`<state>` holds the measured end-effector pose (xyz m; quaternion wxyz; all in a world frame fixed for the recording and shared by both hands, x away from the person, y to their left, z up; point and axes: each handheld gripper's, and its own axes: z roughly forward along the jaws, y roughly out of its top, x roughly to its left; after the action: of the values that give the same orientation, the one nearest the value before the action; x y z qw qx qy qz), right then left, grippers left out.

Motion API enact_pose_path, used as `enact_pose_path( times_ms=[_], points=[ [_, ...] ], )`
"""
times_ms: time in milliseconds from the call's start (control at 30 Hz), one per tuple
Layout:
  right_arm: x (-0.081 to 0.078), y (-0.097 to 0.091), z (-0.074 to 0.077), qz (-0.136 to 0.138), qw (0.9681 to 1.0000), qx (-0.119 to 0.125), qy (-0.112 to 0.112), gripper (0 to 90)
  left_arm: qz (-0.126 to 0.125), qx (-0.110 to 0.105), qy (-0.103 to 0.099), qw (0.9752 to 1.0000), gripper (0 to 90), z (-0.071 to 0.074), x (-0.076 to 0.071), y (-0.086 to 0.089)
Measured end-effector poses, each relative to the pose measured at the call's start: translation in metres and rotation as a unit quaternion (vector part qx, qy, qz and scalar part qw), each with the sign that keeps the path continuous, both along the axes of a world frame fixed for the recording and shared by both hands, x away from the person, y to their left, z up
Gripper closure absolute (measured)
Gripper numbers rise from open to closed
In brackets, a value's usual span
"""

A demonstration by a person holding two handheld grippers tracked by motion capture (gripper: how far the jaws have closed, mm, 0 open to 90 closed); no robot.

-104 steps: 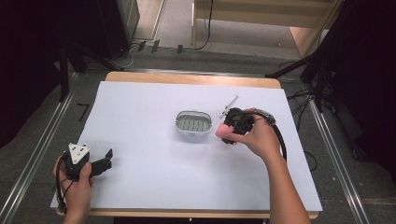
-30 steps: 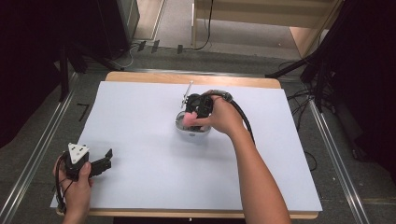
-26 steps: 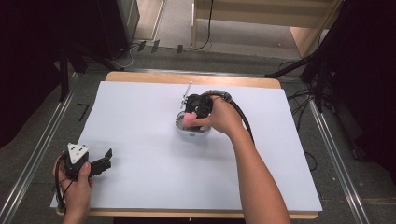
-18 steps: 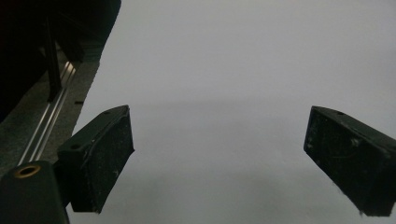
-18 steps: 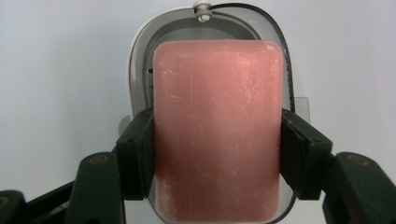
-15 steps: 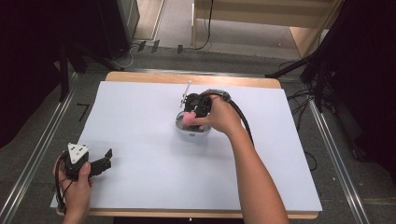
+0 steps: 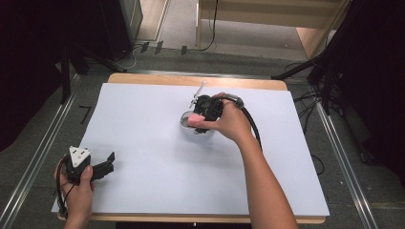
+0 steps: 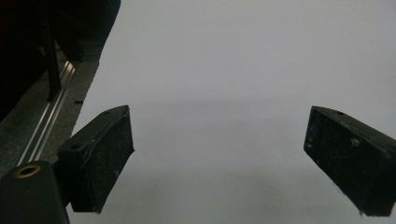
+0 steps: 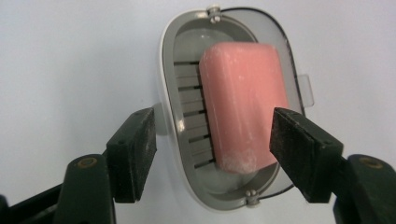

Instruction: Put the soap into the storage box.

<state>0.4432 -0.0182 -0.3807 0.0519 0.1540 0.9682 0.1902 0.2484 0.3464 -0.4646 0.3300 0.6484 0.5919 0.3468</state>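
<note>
My right gripper view gives detail the high view lacks: a pink rectangular bar of soap [image 9: 243, 105] lies in a grey oval plastic soap dish [image 9: 187, 60] with a slatted floor, set toward one side, its long edge on the rim. In the high view my hand covers most of that dish [image 7: 186, 125], near the middle of the white table sheet [image 7: 143, 143].

Right gripper [image 9: 212, 149]: the 2 jaws have just been opening; the soap sits between them, pads apart from it, nothing gripped. It hangs over the dish pointing down, forearm reaching in from the near edge.

Left gripper [image 8: 219, 154]: jaws wide, nothing between them, resting at the sheet's near left corner [image 7: 102, 169].
</note>
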Motion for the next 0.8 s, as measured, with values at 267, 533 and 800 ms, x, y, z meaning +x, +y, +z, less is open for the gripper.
enact_pose_path(
  times_ms=[267, 533, 800],
  points=[
    [-0.013, -0.015, -0.005, -0.033, 0.9994, 0.005, -0.003, 23.2, 0.0, 0.002, 0.0, 1.0, 8.9, 0.0, 0.0, -0.001],
    [-0.025, -0.026, -0.013, -0.058, 0.9982, 0.014, 0.011, 3.7, 0.0, 0.003, 0.0, 1.0, 8.9, 0.0, 0.0, -0.001],
    [-0.034, -0.037, -0.02, -0.075, 0.997, 0.017, 0.007, 0.0, 0.0, 0.002, 0.0, 1.0, 9.0, 0.0, 0.0, -0.001]
  ],
)
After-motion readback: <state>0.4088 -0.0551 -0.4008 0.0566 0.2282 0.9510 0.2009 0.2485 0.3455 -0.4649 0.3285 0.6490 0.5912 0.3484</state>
